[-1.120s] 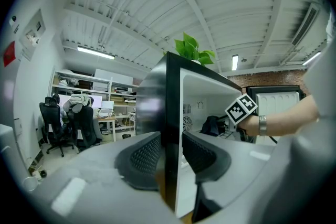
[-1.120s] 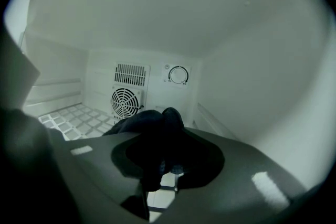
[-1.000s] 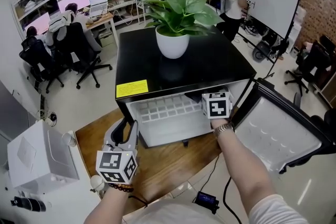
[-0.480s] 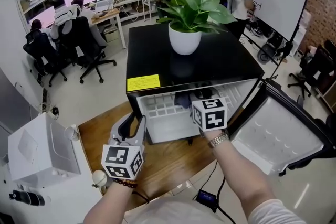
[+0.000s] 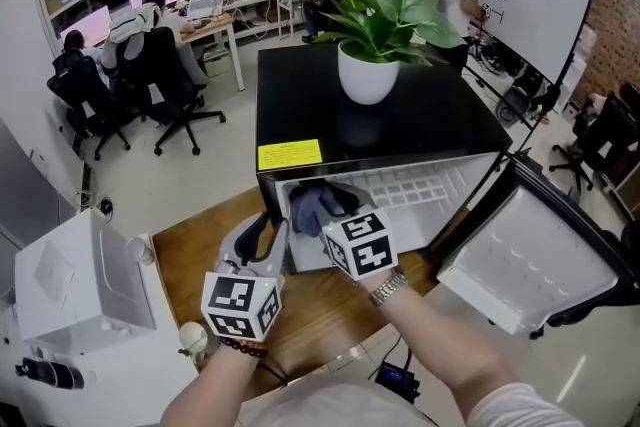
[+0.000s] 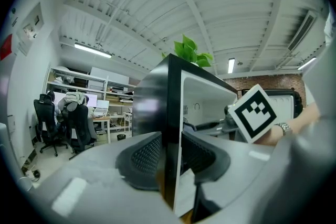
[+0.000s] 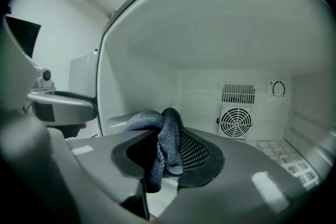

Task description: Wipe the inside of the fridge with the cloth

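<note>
One sweep looks finished: my right gripper [image 7: 167, 155], its fingers pinching the blue cloth [image 5: 312, 205], has crossed from the right end of the fridge [image 5: 420, 120] interior to the left end within the last second. The cloth now sits bunched at the front left corner of the cavity, close to the left wall. The left gripper [image 6: 170, 157] has kept its place at the fridge's front left edge. Its fingers have just been closing with that wall edge between them, and they look clamped on it, steadying the box. The door [image 5: 520, 260] hangs open to the right. I judge that one pass along the front of the cavity is covered, while the back wall with its fan [image 7: 235, 122] and the side walls are still to be wiped.
</note>
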A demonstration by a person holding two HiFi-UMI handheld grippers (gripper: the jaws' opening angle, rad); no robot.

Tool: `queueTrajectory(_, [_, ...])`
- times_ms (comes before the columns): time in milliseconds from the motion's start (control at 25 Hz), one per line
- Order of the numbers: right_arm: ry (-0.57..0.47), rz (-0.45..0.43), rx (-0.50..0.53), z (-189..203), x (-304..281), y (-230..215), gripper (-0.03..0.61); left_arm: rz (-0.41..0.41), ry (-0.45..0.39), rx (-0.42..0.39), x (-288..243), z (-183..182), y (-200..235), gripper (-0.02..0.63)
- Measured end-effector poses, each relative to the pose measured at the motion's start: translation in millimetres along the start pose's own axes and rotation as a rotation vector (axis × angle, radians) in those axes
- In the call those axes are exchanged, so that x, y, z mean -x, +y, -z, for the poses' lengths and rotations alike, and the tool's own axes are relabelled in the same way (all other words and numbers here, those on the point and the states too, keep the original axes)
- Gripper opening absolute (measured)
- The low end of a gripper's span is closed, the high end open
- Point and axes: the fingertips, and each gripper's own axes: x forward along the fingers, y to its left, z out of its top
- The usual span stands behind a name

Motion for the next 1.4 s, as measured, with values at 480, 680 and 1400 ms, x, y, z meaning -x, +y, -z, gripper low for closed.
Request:
queueTrajectory(480, [0.063,0.07,0.033,25,-6,-13,0.11,0.028,-0.021,0.014,0,0,2,0.104])
queueTrajectory(680, [0.071,0.111,0.025,30,3,-30,0.11,0.027,-0.02,0.017,0,0,2,0.104])
queueTrajectory(1400, [0.083,0.237,-0.01,43,47,-105,0.11,-0.01,-0.016,0.023,2,0,5,0.098])
